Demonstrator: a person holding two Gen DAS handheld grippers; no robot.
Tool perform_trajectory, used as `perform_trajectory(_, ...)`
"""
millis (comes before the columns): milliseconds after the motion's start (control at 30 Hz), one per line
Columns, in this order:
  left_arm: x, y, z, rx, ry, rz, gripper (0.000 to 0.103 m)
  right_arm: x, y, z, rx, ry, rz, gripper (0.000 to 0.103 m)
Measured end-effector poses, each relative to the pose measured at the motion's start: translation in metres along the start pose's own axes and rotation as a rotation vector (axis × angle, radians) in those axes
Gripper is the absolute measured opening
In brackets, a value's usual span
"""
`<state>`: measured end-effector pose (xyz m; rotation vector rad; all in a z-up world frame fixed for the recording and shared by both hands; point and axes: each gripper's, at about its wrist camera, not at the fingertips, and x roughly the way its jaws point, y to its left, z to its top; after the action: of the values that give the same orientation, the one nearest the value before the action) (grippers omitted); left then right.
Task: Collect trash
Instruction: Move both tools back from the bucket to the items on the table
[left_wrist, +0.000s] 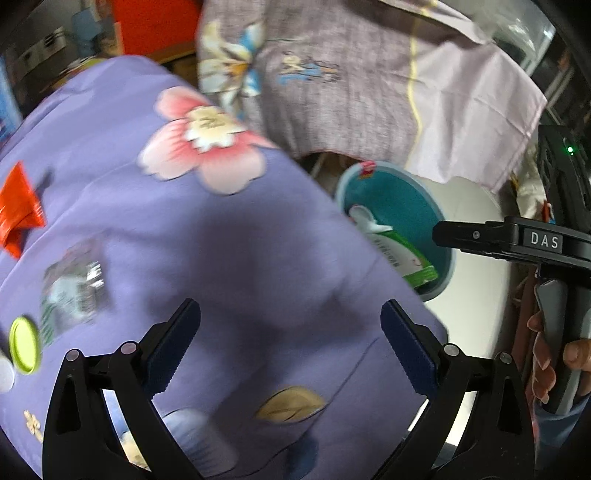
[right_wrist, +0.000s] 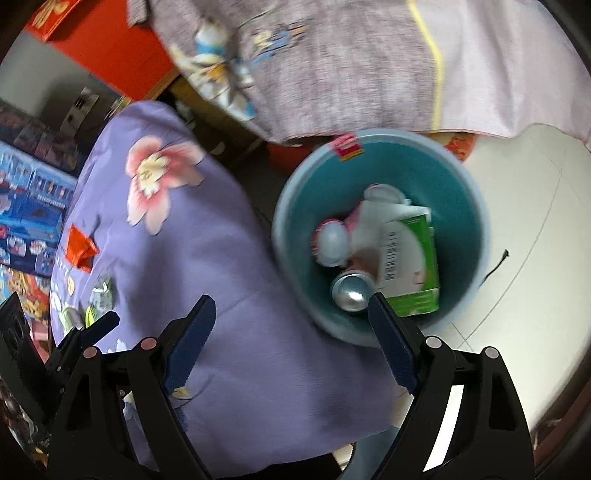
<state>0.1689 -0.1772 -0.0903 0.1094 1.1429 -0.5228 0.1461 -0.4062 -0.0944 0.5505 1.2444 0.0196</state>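
Left wrist view shows the orange wrapper (left_wrist: 18, 210) at the purple bedspread's (left_wrist: 236, 258) left edge; likely light and crinkly, best pinched at a corner. Left gripper (left_wrist: 291, 347) and right gripper (right_wrist: 291, 332) both gape, empty.

The bin (right_wrist: 476, 206) stands on the floor (right_wrist: 535, 221) just right of the cloth-covered tabletop (right_wrist: 229, 280) and contains a carton (right_wrist: 410, 258), a can (right_wrist: 351, 291) and a cup (right_wrist: 332, 243), while a wrapper (left_wrist: 18, 210) and a lid (left_wrist: 24, 345) lie on the tabletop's left part.
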Motion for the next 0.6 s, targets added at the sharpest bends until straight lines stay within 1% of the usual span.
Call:
perform_trajectory(67, -0.008, 0.013, -0.005, -0.021, -0.01, 0.006, 0.098, 0.003, 0.017, -0.002, -0.027, 0.008, 0.001, 0.081)
perform_trajectory(200, -0.03, 0.046, -0.017, -0.084, -0.061, 0.058, 0.098, 0.008, 0.06, -0.007, -0.094, 0.018, 0.005, 0.081)
perform_trajectory(233, -0.038, 0.058, -0.021, -0.107, -0.078, 0.077, 0.098, 0.009, 0.068, -0.008, -0.105, 0.02, 0.007, 0.081)
perform_trajectory(333, -0.057, 0.09, -0.03, -0.169, -0.113, 0.118, 0.098, 0.015, 0.097, -0.012, -0.136, 0.035, 0.015, 0.086)
perform_trajectory(533, -0.097, 0.167, -0.056, -0.323, -0.176, 0.171, 0.098, 0.031, 0.165, -0.022, -0.235, 0.073, 0.015, 0.086)
perform_trajectory(600, -0.11, 0.193, -0.071, -0.37, -0.194, 0.194, 0.098, 0.038, 0.188, -0.025, -0.269, 0.09, 0.016, 0.086)
